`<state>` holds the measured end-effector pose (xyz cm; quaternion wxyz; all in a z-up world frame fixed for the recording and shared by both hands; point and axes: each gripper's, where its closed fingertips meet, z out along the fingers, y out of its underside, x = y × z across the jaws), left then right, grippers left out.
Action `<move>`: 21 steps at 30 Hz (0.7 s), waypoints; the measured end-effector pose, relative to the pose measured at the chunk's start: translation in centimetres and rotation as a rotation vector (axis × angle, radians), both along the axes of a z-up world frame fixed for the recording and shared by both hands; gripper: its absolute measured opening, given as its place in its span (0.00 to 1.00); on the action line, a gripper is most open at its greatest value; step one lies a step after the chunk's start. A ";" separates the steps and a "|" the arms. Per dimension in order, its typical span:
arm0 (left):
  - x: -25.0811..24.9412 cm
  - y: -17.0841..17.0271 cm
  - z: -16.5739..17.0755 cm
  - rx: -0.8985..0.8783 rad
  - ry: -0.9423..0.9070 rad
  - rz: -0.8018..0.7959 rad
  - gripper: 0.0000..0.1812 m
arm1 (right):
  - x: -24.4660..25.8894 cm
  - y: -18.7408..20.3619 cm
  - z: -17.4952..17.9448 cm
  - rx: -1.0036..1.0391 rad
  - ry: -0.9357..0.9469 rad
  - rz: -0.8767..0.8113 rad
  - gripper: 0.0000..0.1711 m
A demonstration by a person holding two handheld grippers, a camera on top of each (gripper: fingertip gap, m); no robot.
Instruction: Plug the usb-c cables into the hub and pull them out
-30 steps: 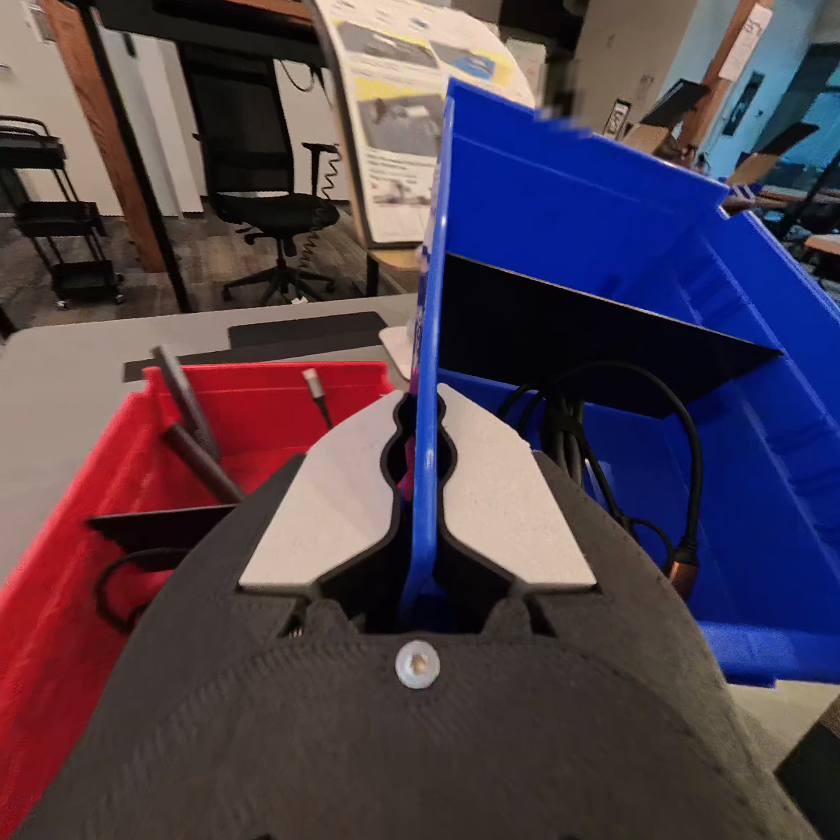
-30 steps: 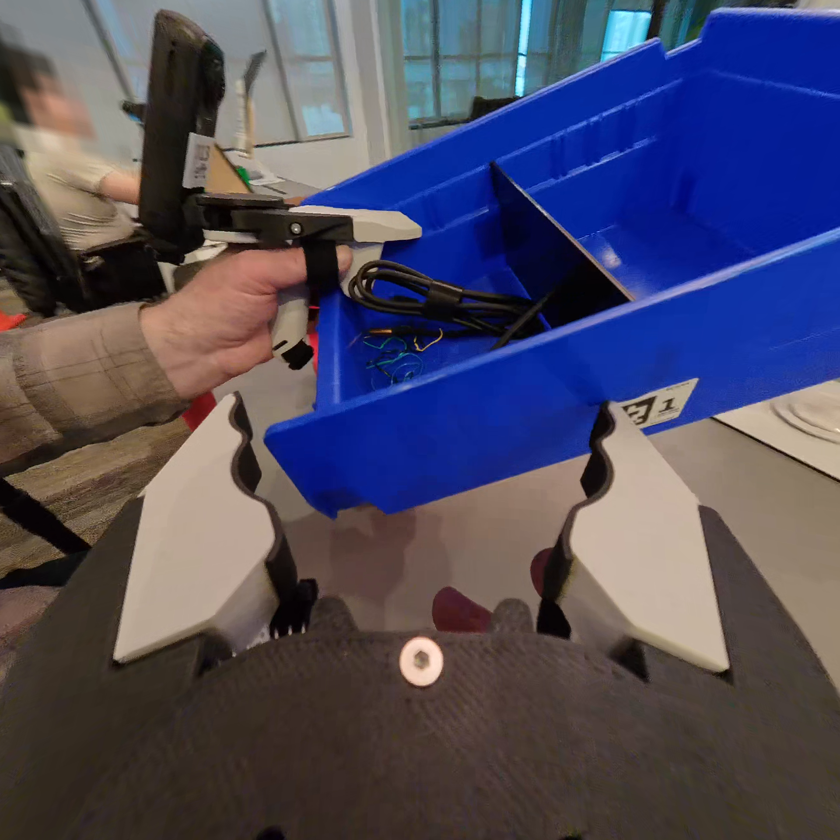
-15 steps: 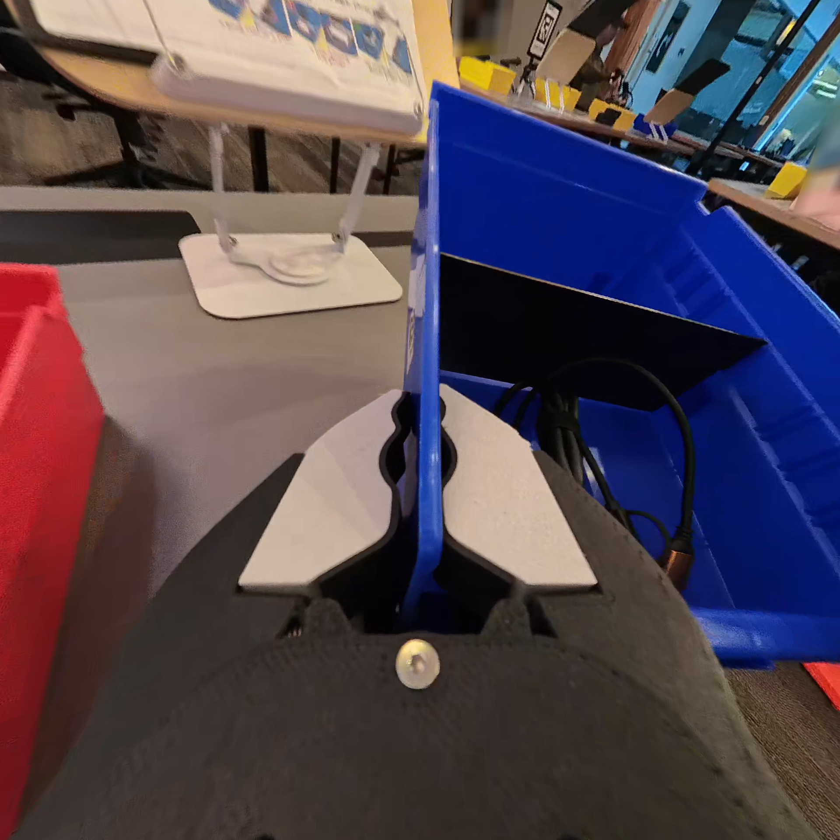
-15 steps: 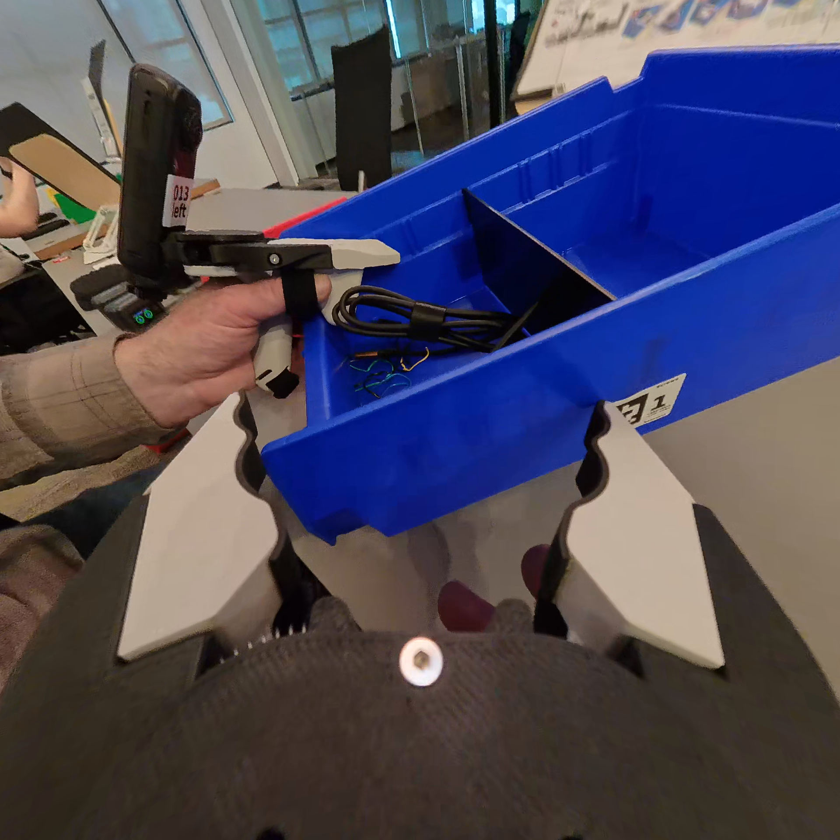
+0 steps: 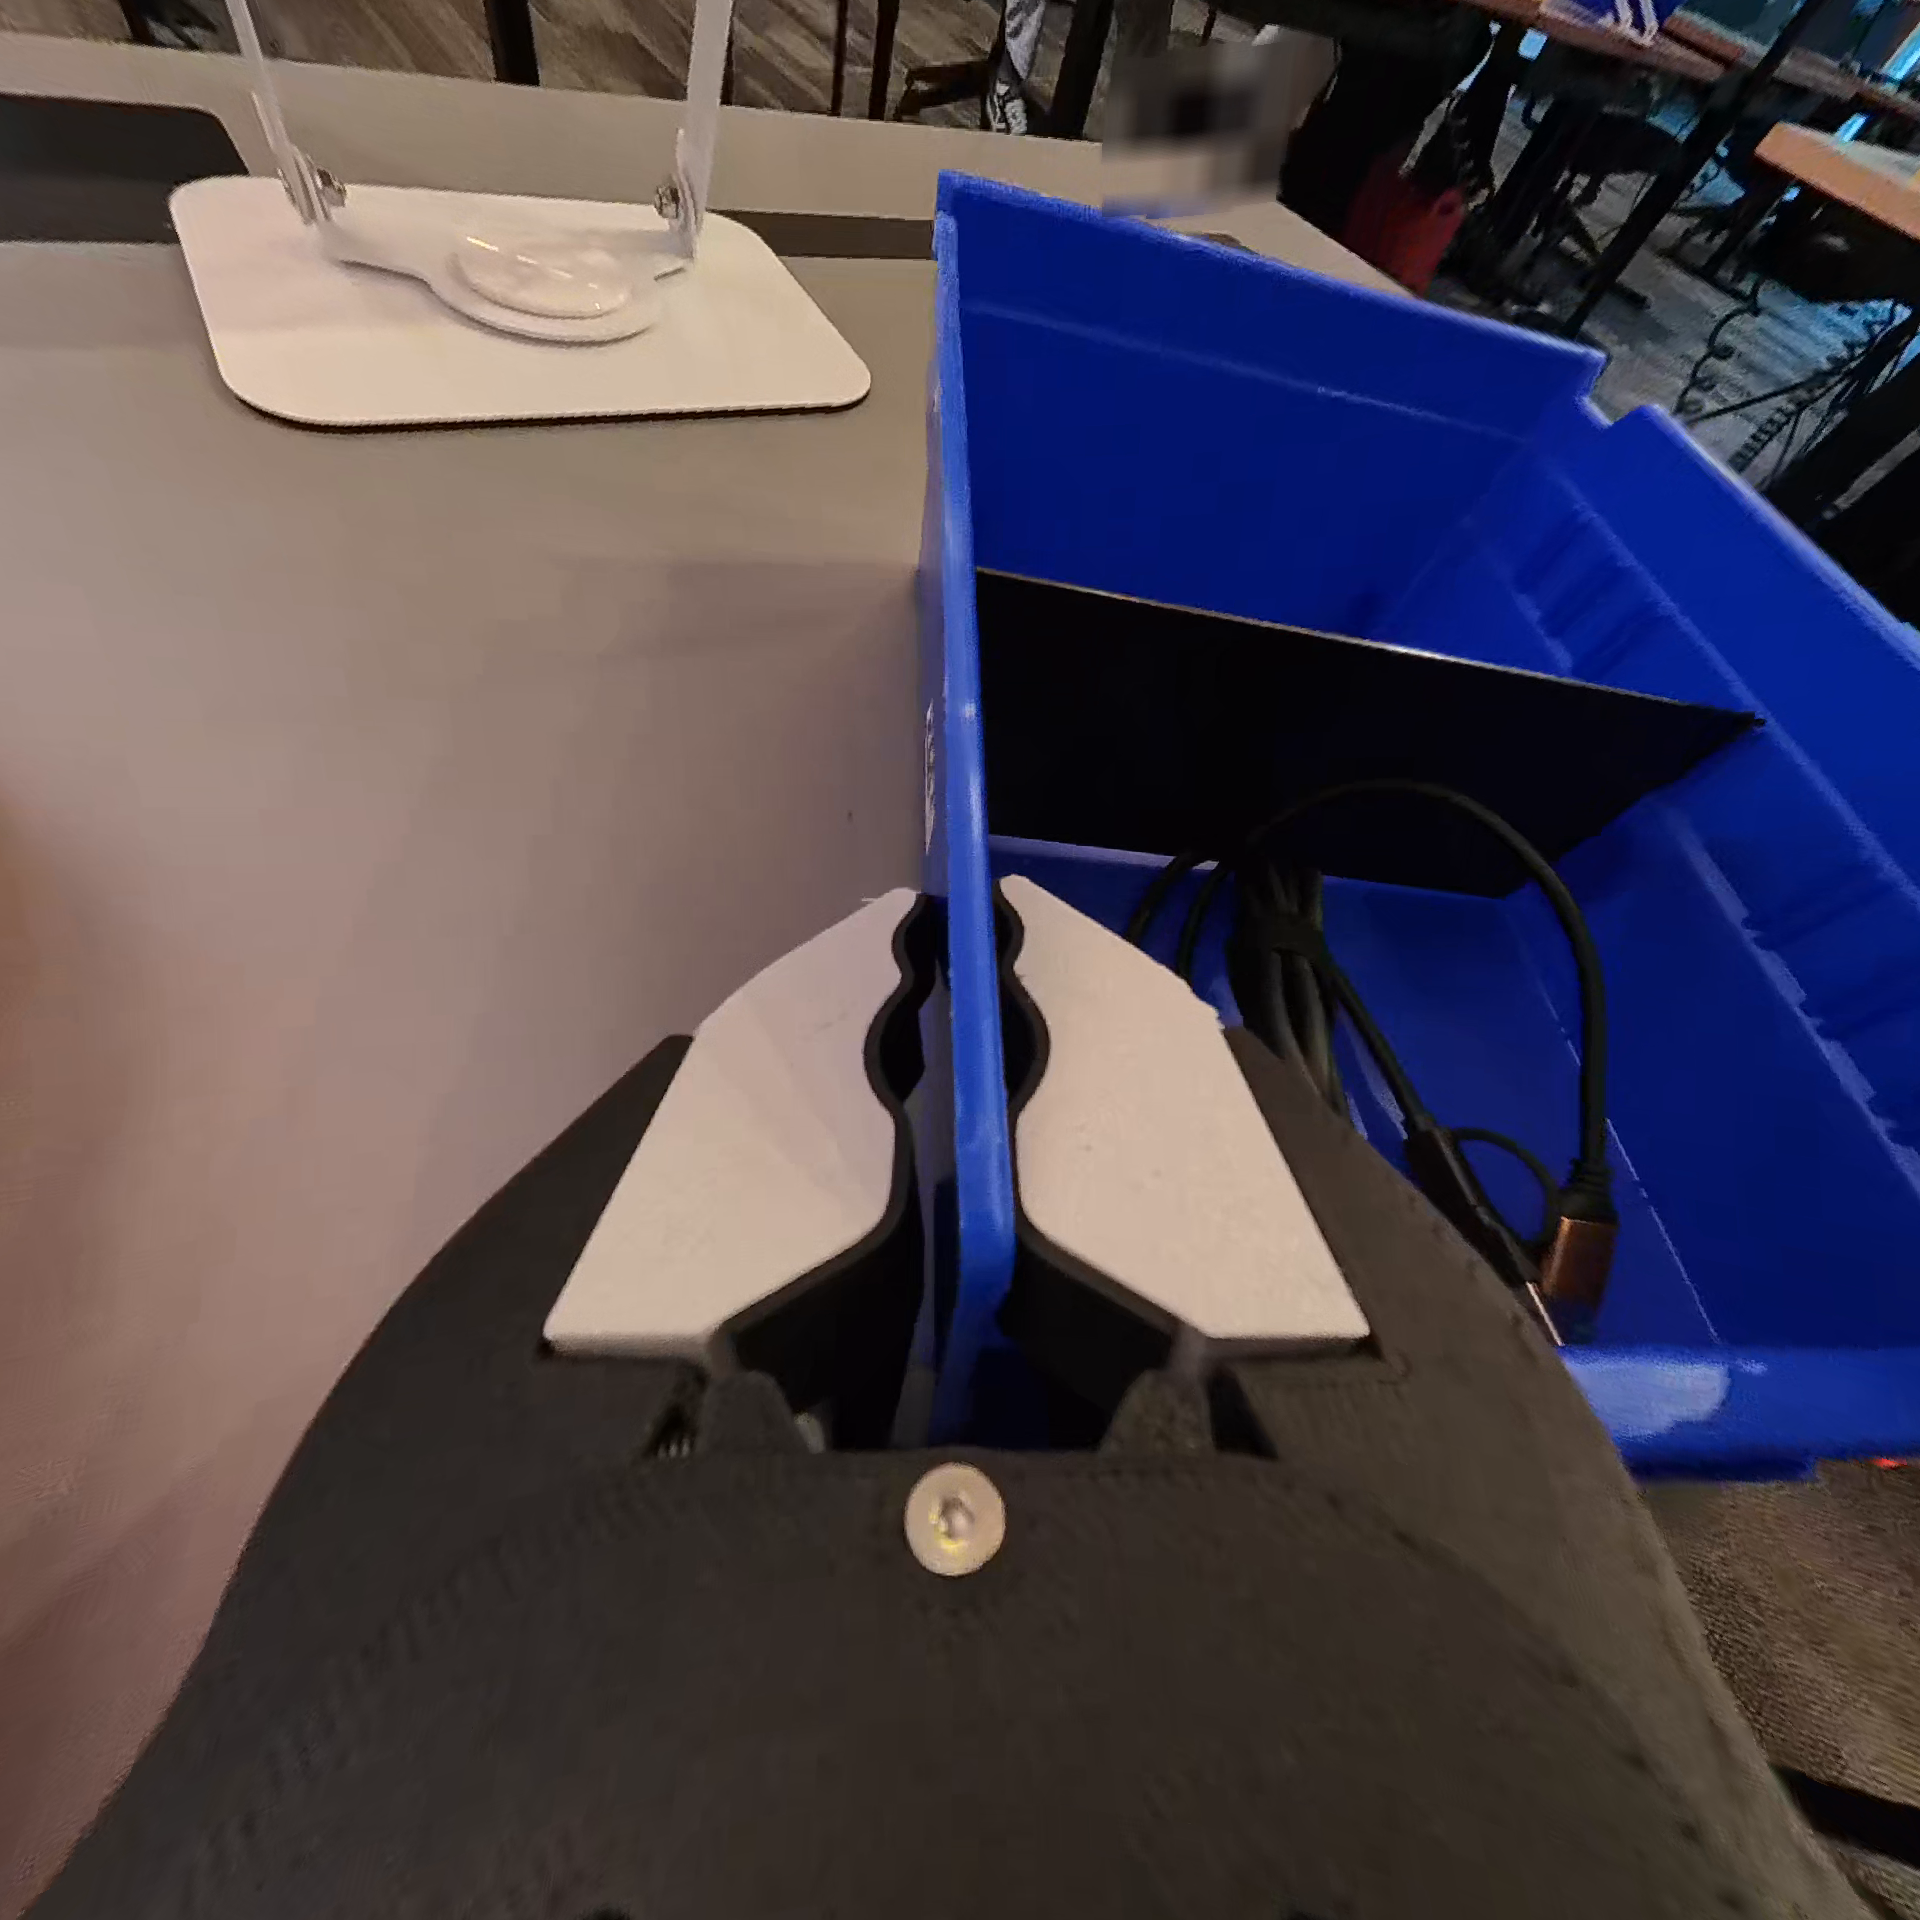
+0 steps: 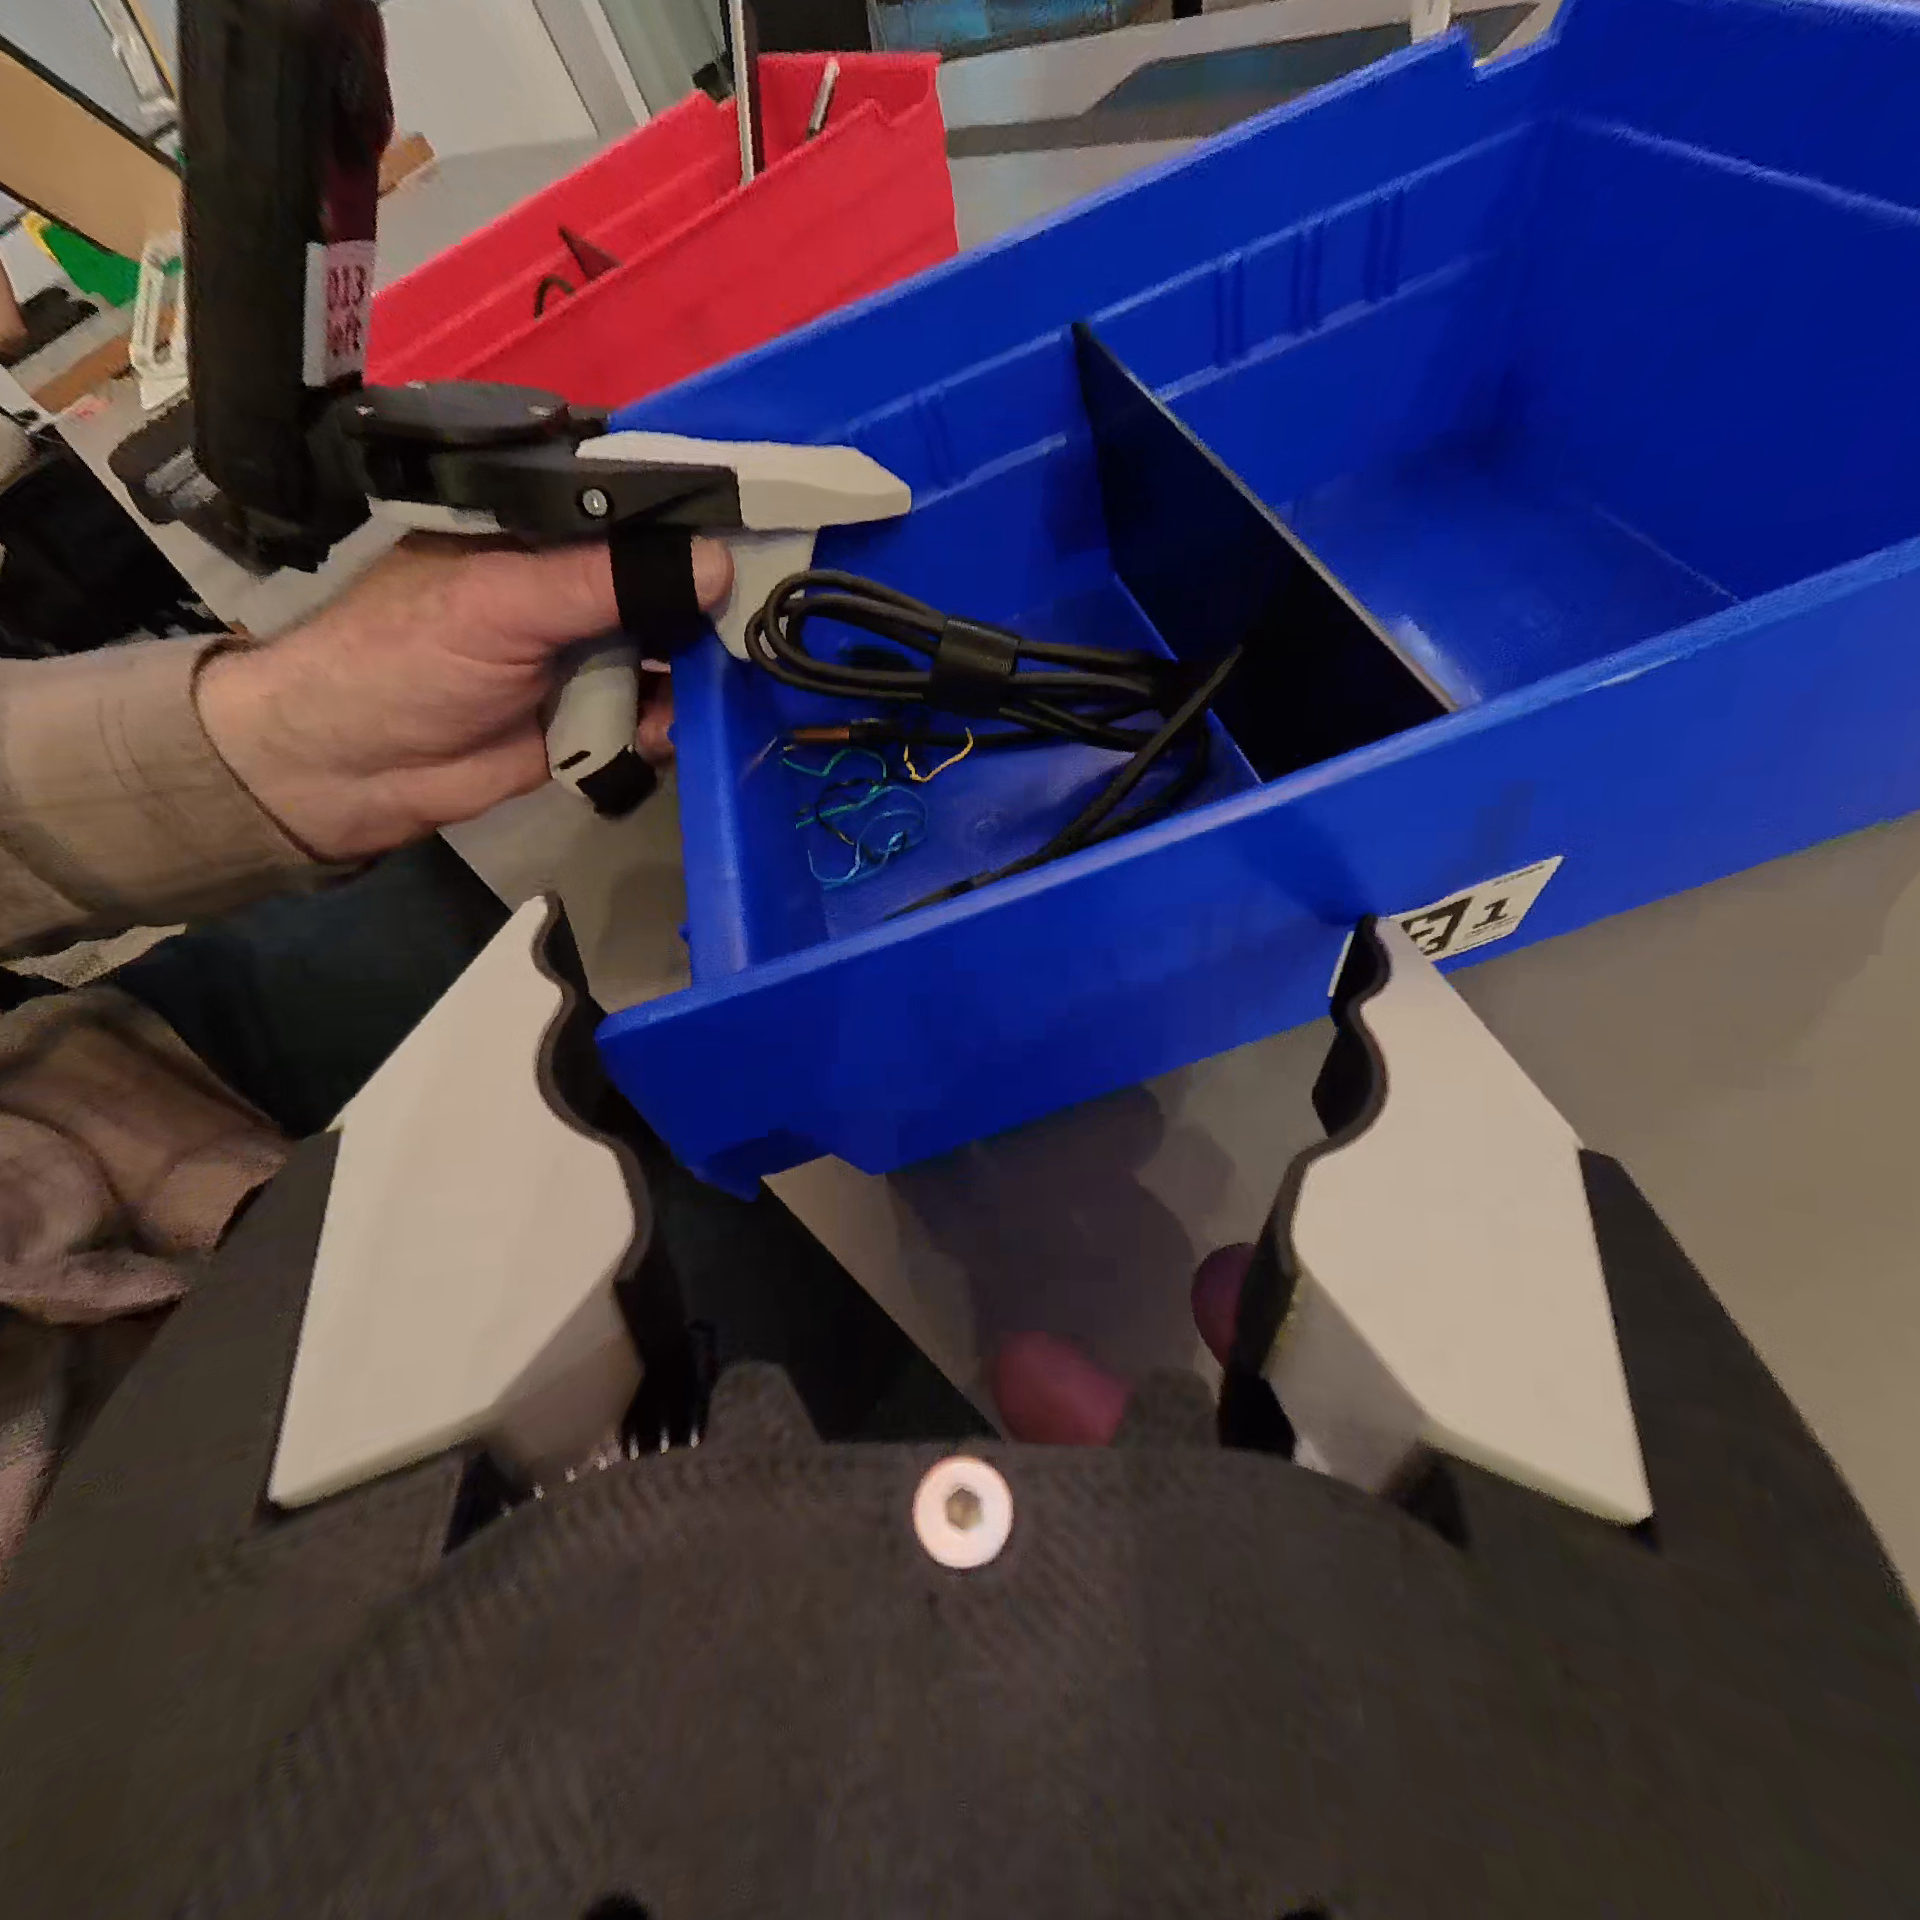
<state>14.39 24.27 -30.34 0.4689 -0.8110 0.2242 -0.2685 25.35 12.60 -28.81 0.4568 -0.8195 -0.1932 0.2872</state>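
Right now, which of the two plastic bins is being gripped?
The blue bin. The left gripper is shut on its side wall, and it holds a coiled black cable. The red bin stands untouched behind it.

Even indoor light, soft shadows, wide-angle edge warp, slight blur.

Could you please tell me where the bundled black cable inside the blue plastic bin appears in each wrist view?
Left wrist view: the bundled black cable lies right of centre, just past the left gripper, in the blue plastic bin.
Right wrist view: it sits left of centre in the near compartment.
Shared landmark: the black divider panel, directly behind the cable in both views.
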 end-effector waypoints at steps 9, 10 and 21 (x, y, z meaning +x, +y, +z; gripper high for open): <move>0.7 -1.8 0.0 -0.027 -0.024 -0.086 0.16 | 1.0 -1.5 -0.5 0.014 -0.192 0.000 0.81; 0.8 -2.1 0.1 -0.021 -0.007 -0.094 0.17 | 1.2 -1.6 -0.2 0.025 -0.195 -0.020 0.80; 4.9 -7.3 0.4 -0.104 -0.026 -0.298 0.35 | 6.3 -0.5 -1.0 0.092 -0.449 -0.239 0.60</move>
